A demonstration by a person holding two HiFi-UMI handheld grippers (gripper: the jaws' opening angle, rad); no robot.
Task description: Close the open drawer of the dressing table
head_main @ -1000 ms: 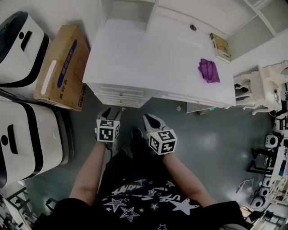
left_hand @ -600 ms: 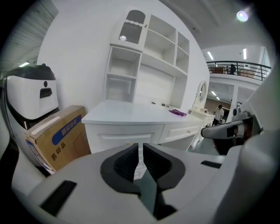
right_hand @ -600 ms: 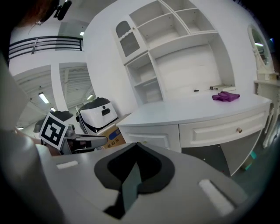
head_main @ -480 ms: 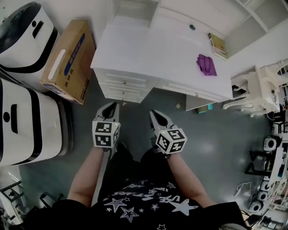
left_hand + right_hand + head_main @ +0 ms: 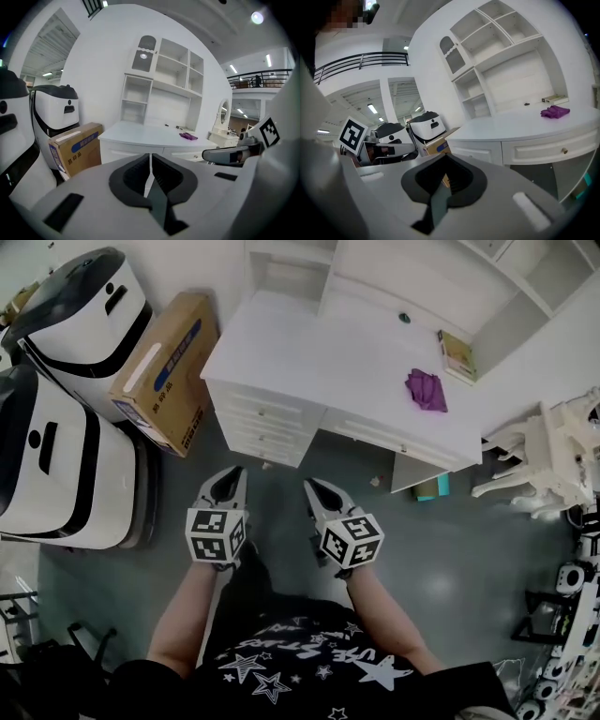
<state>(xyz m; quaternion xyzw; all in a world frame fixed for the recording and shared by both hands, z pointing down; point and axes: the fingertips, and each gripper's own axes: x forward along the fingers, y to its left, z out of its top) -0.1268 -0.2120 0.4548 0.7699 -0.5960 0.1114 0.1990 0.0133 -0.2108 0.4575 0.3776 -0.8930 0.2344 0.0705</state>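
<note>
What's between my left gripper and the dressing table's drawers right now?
Only bare grey floor. The head view shows the left gripper short of the drawers, with nothing lying on the stretch between them.

Floor (image 5: 450, 549): dark grey, smooth, with a faint sheen.
Walls (image 5: 103, 70): plain white, no windows in sight.
Light: a bright round ceiling lamp (image 5: 256, 18) overhead; strip lights (image 5: 372, 108) glow in the hall beyond.
Upper level: a gallery with a dark railing (image 5: 255, 74) runs across the far side.
Left side: two large white-and-black machines (image 5: 80, 310) stand on the floor, with a brown cardboard box (image 5: 164, 371) just beside them.
Right side: a piece of white ornate furniture (image 5: 548, 451) with curved legs; an oval mirror (image 5: 224, 108) stands there too.
Far right edge: small white devices (image 5: 586, 568) and dark stands, too small to identify.
</note>
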